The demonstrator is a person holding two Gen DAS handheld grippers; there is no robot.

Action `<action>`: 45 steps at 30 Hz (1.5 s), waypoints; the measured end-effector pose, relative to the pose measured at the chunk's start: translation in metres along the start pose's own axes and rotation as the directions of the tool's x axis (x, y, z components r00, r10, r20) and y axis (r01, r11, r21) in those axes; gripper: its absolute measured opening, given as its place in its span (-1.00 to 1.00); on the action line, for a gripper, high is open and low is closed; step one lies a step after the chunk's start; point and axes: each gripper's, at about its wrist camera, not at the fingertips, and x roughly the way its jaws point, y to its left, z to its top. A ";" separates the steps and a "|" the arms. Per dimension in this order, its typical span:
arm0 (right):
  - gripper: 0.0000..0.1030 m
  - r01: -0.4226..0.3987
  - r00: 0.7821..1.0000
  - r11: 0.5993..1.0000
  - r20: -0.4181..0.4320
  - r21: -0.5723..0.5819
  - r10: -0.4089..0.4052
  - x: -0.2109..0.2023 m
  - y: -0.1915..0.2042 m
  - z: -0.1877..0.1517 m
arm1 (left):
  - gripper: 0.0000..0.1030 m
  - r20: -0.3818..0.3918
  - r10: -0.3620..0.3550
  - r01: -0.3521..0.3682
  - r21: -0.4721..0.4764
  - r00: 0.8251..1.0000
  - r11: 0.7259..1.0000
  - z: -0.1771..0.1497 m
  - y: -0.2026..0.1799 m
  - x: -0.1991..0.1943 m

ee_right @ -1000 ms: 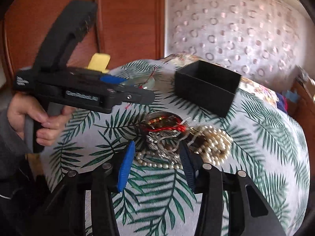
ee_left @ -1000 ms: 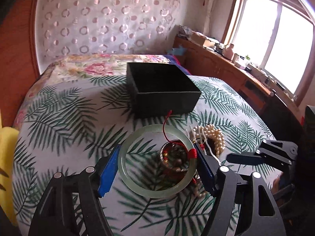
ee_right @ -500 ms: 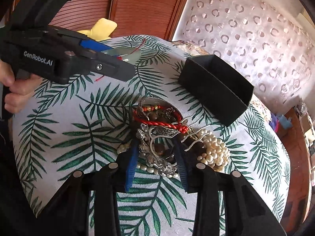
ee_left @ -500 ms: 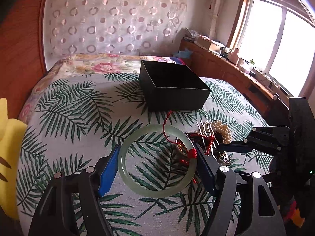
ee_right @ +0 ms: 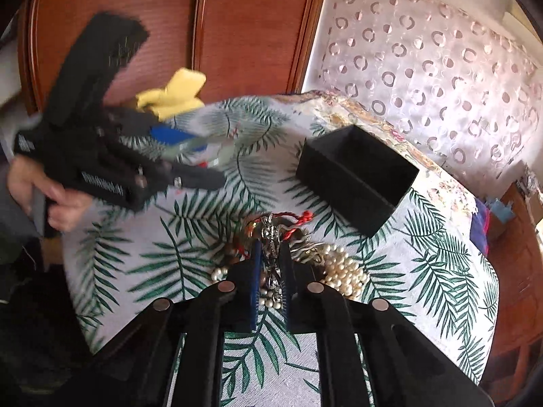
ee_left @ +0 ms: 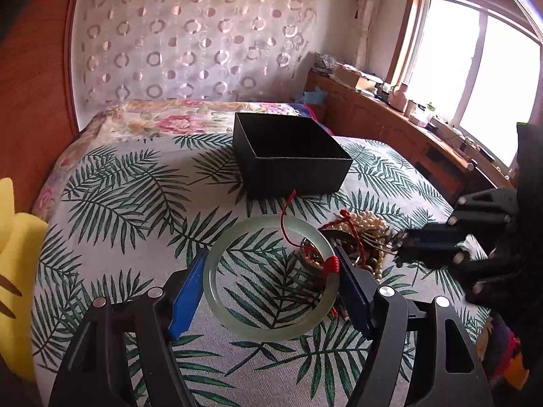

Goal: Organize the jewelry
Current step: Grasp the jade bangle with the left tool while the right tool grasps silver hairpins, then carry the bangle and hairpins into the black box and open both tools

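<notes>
The left gripper (ee_left: 271, 283) stands wide, and its two blue pads press on the outer sides of a pale green bangle (ee_left: 273, 276), so it grasps the bangle, which has a red cord (ee_left: 288, 224) tied on it. The right gripper (ee_right: 269, 266) has just been closing, and its jaws are now almost together, clenched on a silver ornament (ee_right: 271, 247) that stands up between the pads. This ornament comes out of a heap of jewelry (ee_right: 298, 254) with white pearls (ee_right: 346, 271), which lies on the leaf-patterned cloth (ee_left: 135, 196). The open black box (ee_left: 292, 156) stands on the cloth just behind the heap, apart from both grippers.
</notes>
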 end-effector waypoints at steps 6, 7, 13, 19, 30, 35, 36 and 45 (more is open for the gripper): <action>-0.79 -0.055 0.998 0.995 0.039 0.083 0.052 -0.013 -0.011 0.010 | 0.34 0.001 0.000 0.000 0.001 1.000 1.000 0.000 0.000 0.000; -0.79 -0.062 0.997 0.993 0.042 0.096 0.059 -0.013 -0.015 0.011 | 0.34 0.001 0.000 0.000 0.003 1.000 1.000 -0.001 0.000 0.000; -0.78 -0.083 0.995 0.983 0.065 0.163 0.073 -0.025 -0.032 0.014 | 0.34 0.006 -0.001 0.001 0.011 1.000 1.000 0.003 -0.004 0.000; -0.79 -0.048 0.995 0.985 0.092 0.166 0.033 -0.027 -0.046 0.021 | 0.34 0.011 0.004 -0.005 0.028 1.000 1.000 0.016 -0.007 0.006; -0.78 -0.044 0.991 0.974 0.135 0.221 0.014 -0.013 -0.093 0.051 | 0.34 0.021 0.021 -0.022 0.062 1.000 0.998 0.042 -0.013 0.017; -0.79 -0.043 0.990 0.971 0.140 0.237 0.010 0.005 -0.111 0.066 | 0.34 0.032 0.033 -0.035 0.083 0.999 0.996 0.059 -0.015 0.022; -0.79 -0.039 0.991 0.970 0.135 0.241 0.007 0.009 -0.115 0.067 | 0.34 0.036 0.038 -0.041 0.088 0.999 0.995 0.064 -0.016 0.023; -0.78 0.004 0.998 0.965 0.060 0.262 -0.020 0.066 -0.134 0.066 | 0.34 0.027 0.090 -0.092 0.094 0.996 0.991 0.097 -0.007 0.047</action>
